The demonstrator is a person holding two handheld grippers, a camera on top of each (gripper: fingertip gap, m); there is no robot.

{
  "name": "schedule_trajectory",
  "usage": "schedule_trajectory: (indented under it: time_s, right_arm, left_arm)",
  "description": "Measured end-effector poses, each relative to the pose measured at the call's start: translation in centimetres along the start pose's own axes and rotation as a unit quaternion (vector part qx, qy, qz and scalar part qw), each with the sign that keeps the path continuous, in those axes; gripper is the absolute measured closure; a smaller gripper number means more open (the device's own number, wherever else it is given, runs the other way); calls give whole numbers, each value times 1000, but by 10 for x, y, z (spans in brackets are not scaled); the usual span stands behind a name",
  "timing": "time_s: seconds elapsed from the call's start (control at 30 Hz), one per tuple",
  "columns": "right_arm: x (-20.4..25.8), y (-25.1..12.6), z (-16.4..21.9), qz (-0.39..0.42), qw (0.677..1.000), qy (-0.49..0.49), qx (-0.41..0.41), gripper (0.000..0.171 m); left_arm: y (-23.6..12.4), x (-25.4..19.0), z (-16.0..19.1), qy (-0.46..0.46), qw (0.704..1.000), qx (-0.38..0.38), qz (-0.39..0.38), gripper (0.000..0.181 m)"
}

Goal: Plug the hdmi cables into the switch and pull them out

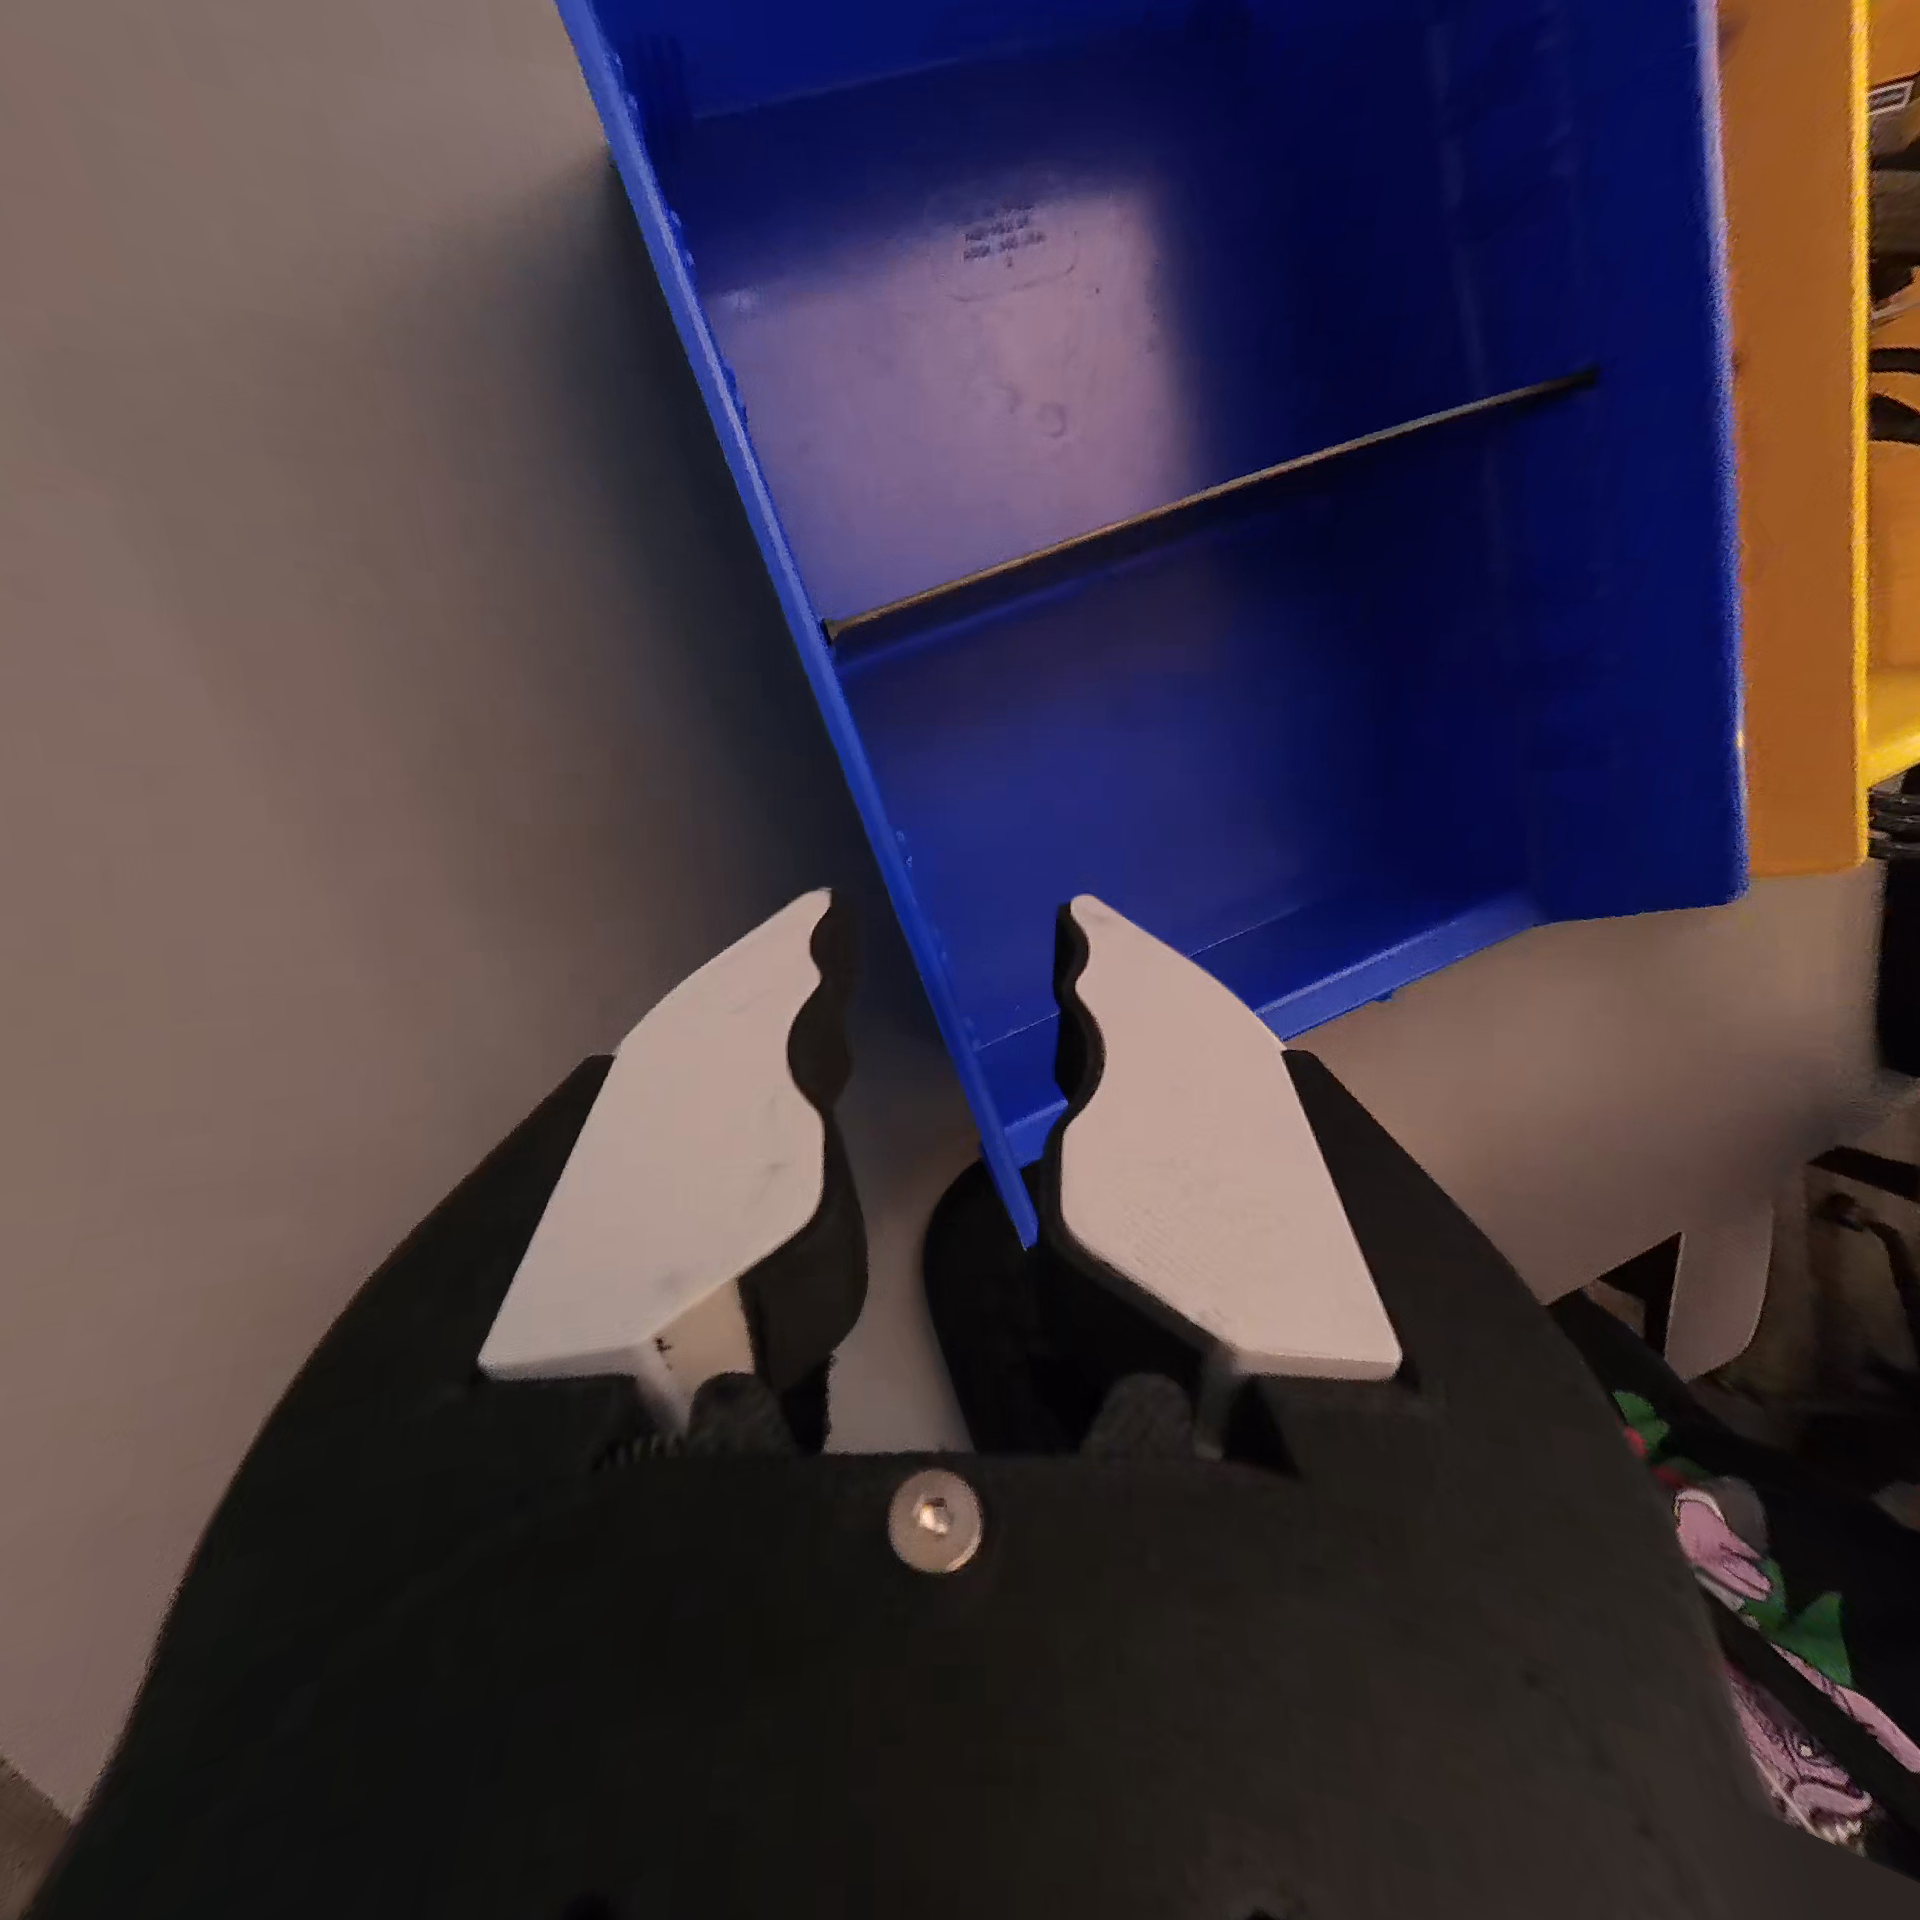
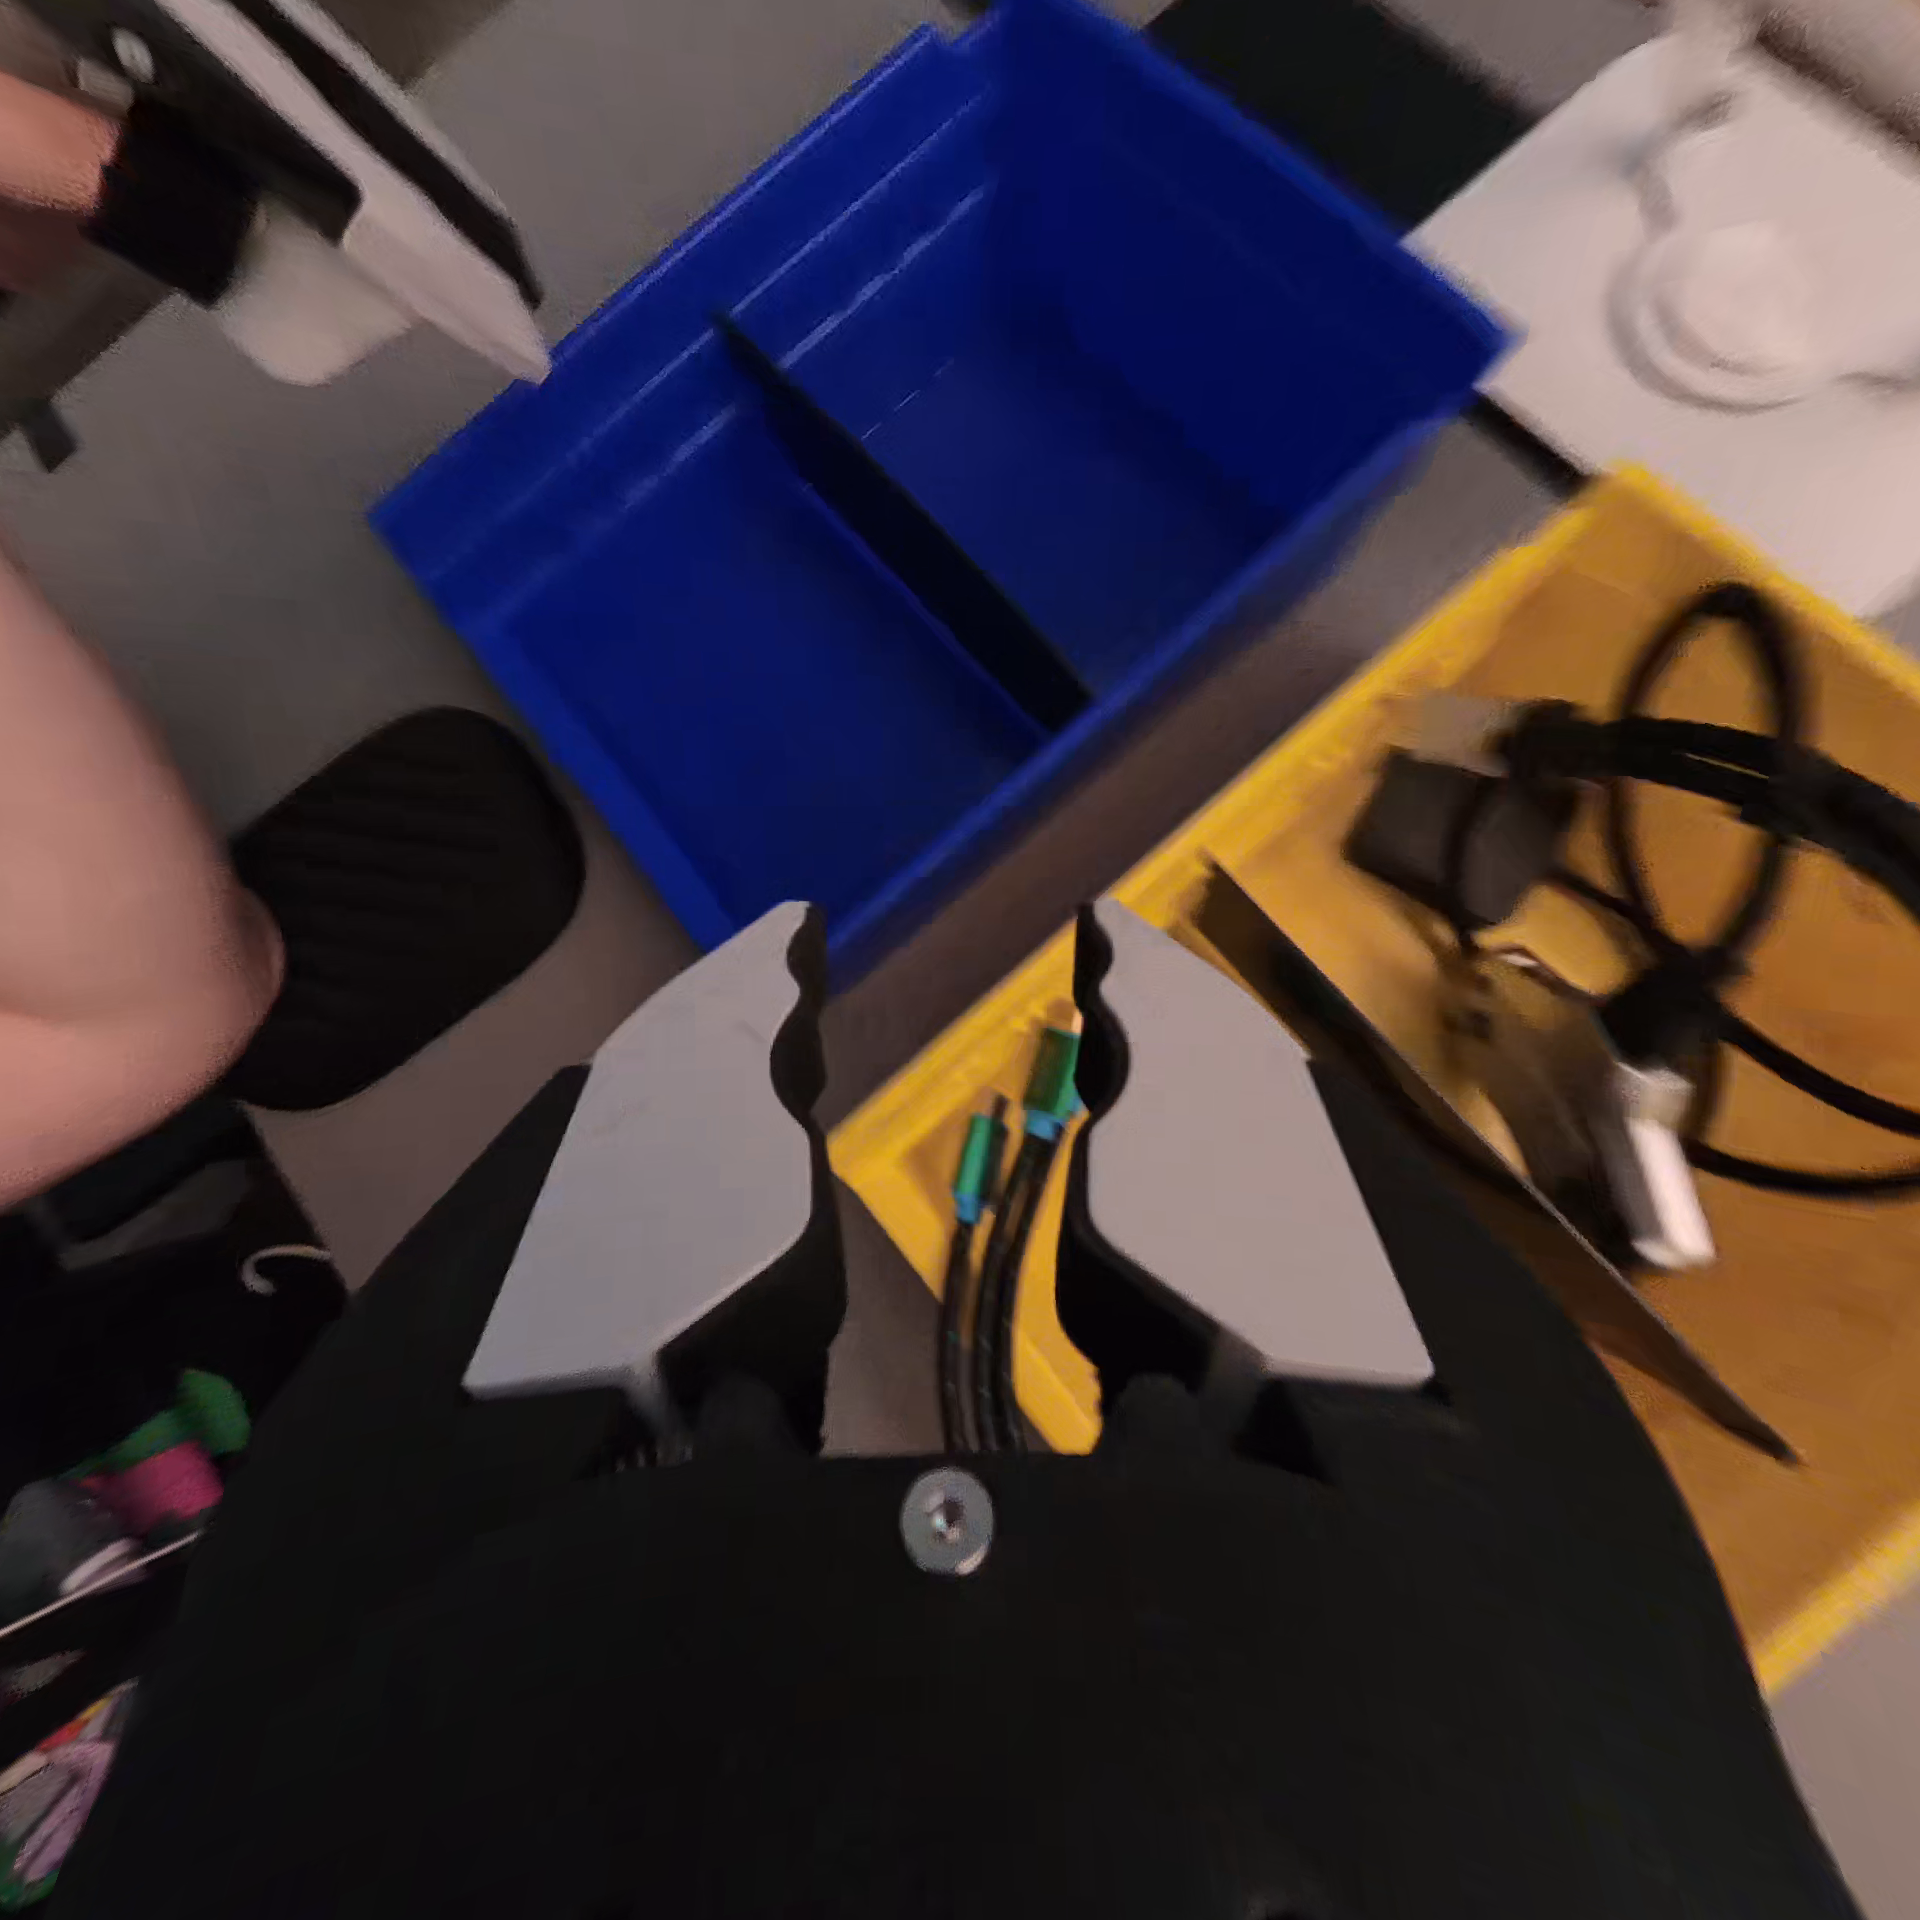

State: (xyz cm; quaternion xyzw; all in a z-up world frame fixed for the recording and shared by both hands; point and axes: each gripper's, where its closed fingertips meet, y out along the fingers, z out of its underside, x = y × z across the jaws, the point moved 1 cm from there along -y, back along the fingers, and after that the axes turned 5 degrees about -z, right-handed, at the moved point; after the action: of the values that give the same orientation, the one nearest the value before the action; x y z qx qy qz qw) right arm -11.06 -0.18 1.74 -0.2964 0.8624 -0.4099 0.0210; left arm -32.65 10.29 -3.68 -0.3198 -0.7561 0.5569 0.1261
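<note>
My right gripper [image 2: 951,997] hangs with jaws open and empty above the green-tipped cables [image 2: 1023,1127] in the yellow bin [image 2: 1299,790]. I should descend squarely onto one plug. My left gripper [image 1: 945,987], jaws open, straddles the blue bin's [image 1: 1621,520] wall.

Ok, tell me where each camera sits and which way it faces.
Left wrist view: on the left claw, open, aimed at the blue bin's near corner, wall between its fingers.
Right wrist view: on the right claw, open, looking down over the yellow bin of cables; a bare arm shows left.
Shared: the blue bin, its black divider.
</note>
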Motion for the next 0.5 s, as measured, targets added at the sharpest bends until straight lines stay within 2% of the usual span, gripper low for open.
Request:
schedule_trajectory:
  time_s: [0.1, 0.23, 0.3, 0.37, 0.5]
  right_arm:
    - [-6, 49, 0, 15, 996, 30, 81, 124]
    - [-27, 94, 2, 53, 985, 77, 143, 125]
    - [-30, 105, 12, 67, 974, 94, 195, 127]
    - [-37, 107, 11, 102, 968, 93, 211, 139]
    - [-37, 117, 7, 108, 962, 115, 224, 132]
  left_arm:
    - [-2, -2, -1, 3, 1000, -4, 0, 147]
    - [-1, -9, -4, 17, 1000, -5, -3, 147]
    - [-1, -11, -6, 23, 1000, -7, -5, 147]
    - [-2, -13, -7, 27, 1000, -9, -2, 147]
    - [-5, -14, -11, 29, 999, -21, 0, 148]
